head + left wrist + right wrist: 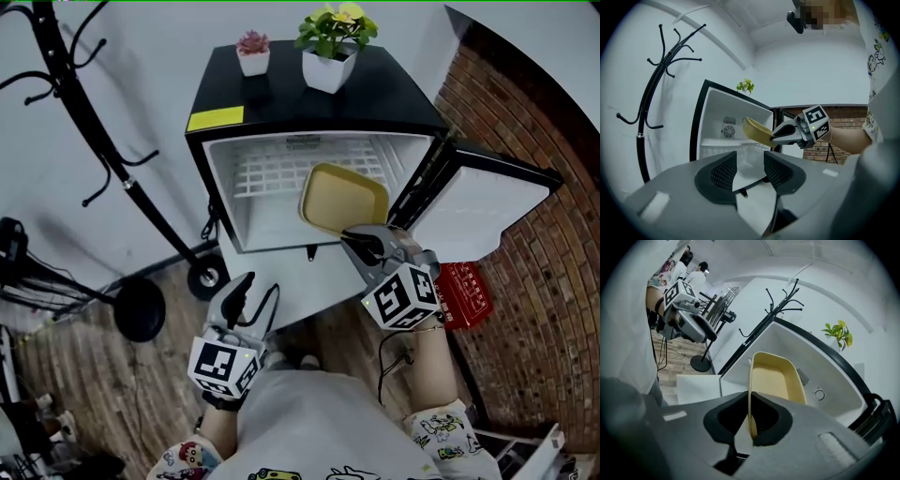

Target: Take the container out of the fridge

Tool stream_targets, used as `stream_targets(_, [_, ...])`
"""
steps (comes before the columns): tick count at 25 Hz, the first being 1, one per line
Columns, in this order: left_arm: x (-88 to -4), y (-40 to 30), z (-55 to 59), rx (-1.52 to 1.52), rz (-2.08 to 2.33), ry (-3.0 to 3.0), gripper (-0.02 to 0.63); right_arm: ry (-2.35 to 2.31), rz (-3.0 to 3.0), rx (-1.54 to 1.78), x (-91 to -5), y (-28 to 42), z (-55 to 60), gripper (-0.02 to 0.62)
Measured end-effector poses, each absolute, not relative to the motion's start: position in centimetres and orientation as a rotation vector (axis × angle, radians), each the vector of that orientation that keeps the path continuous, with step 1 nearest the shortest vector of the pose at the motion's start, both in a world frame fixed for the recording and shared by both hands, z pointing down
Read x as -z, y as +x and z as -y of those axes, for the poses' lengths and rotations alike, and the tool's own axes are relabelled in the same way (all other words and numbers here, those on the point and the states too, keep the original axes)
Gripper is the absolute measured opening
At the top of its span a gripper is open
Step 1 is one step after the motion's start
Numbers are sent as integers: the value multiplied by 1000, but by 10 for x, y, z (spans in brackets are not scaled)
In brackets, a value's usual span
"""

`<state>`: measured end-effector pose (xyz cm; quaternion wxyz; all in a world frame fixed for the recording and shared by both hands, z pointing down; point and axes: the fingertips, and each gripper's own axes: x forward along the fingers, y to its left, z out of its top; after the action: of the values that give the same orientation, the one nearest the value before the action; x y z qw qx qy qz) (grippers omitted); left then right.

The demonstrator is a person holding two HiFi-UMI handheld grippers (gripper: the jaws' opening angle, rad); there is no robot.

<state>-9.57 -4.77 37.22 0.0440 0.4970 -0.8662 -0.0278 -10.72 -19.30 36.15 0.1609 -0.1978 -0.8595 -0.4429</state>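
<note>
A small black fridge stands open, its door swung to the right. A shallow yellow container hangs tilted at the right of the white compartment's mouth. My right gripper is shut on its near rim. In the right gripper view the container rises edge-on from my right gripper, whose pads pinch its thin rim. My left gripper hangs lower, in front of the fridge, open and empty. The left gripper view has my left gripper pointing at the fridge and the held container.
Two potted plants stand on the fridge top. A wire shelf lies inside. A black coat stand with a round base is at the left. A red crate sits by the brick wall at the right.
</note>
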Motion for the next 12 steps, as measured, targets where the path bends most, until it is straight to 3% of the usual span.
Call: stream_targets(12, [-383,-87,85,80,2513,1645,131,-422,2636,883,-380,-66,212,20])
